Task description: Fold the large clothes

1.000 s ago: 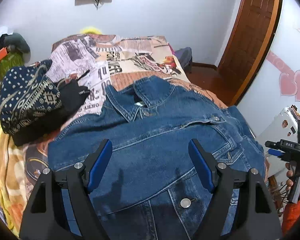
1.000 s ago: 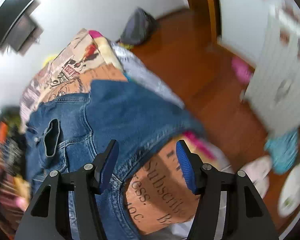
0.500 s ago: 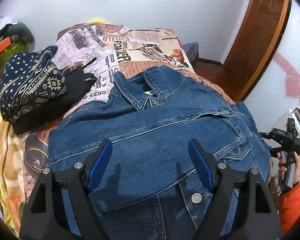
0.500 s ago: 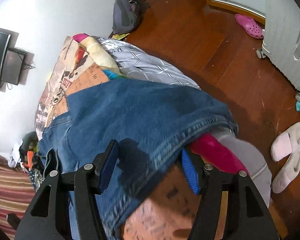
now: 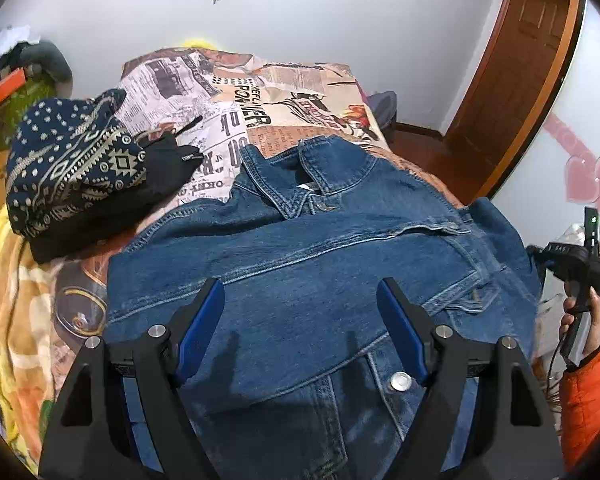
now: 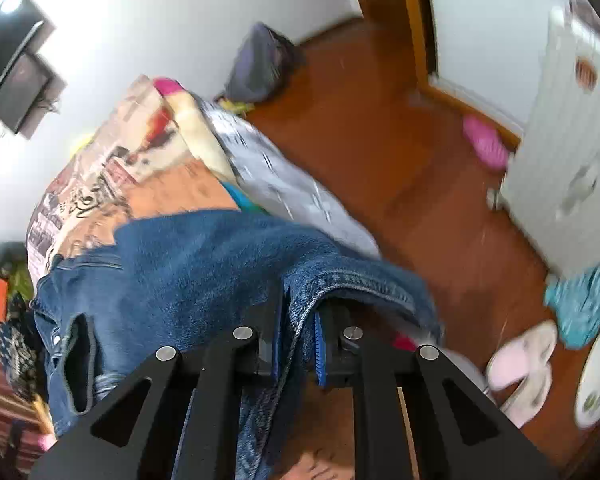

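Note:
A blue denim jacket (image 5: 312,264) lies front up on the bed, collar toward the far wall. My left gripper (image 5: 300,332) is open and empty, just above the jacket's chest. In the right wrist view my right gripper (image 6: 298,344) is shut on the jacket's (image 6: 204,272) right edge, a fold of denim pinched between the blue pads. The right gripper (image 5: 576,264) also shows in the left wrist view at the jacket's right side, held by a hand in an orange sleeve.
The bed has a newspaper-print cover (image 5: 260,96). A dark patterned garment pile (image 5: 76,176) sits at the jacket's left. Wooden floor (image 6: 400,168), a white cabinet (image 6: 572,152), slippers (image 6: 520,360) and a grey bag (image 6: 260,60) lie right of the bed.
My right gripper moved in onto the jacket's right edge and closed on it. My left gripper stayed open, shifting slightly over the jacket.

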Demonstrator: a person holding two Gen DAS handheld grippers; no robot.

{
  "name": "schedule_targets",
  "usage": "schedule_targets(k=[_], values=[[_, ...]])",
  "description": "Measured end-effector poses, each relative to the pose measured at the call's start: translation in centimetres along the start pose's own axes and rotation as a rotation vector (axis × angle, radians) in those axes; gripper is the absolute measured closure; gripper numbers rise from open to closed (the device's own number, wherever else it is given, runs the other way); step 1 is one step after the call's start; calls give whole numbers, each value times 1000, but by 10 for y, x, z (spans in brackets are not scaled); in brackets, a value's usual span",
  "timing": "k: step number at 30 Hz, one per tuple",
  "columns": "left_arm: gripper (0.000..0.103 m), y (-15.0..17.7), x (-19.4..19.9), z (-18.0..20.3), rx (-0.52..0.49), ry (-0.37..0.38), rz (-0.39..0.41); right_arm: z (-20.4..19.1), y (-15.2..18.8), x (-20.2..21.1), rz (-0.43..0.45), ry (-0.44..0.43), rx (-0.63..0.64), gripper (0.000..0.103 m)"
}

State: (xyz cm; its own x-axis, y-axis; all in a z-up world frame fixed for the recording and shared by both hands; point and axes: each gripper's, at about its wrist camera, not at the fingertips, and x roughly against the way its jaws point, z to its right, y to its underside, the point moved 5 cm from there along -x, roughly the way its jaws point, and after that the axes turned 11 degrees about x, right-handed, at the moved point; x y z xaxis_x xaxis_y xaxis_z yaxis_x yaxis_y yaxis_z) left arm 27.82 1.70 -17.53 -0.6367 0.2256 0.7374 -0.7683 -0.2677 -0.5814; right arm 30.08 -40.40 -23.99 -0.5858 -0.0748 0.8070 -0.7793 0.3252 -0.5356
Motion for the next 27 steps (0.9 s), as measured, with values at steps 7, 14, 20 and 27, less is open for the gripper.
schedule_targets(k=[7, 14, 20, 27], values=[[25, -2, 15, -1, 3, 25, 32, -76, -29, 91, 227, -128, 175, 93], [25, 6, 23, 0, -35, 11, 40, -145, -10, 100, 208, -247, 356, 93], [25, 12, 25, -1, -51, 5, 32, -176, 27, 54, 66, -261, 455, 93], [25, 16, 23, 2, -44, 10, 17, -188, 61, 27, -42, -233, 547, 91]])
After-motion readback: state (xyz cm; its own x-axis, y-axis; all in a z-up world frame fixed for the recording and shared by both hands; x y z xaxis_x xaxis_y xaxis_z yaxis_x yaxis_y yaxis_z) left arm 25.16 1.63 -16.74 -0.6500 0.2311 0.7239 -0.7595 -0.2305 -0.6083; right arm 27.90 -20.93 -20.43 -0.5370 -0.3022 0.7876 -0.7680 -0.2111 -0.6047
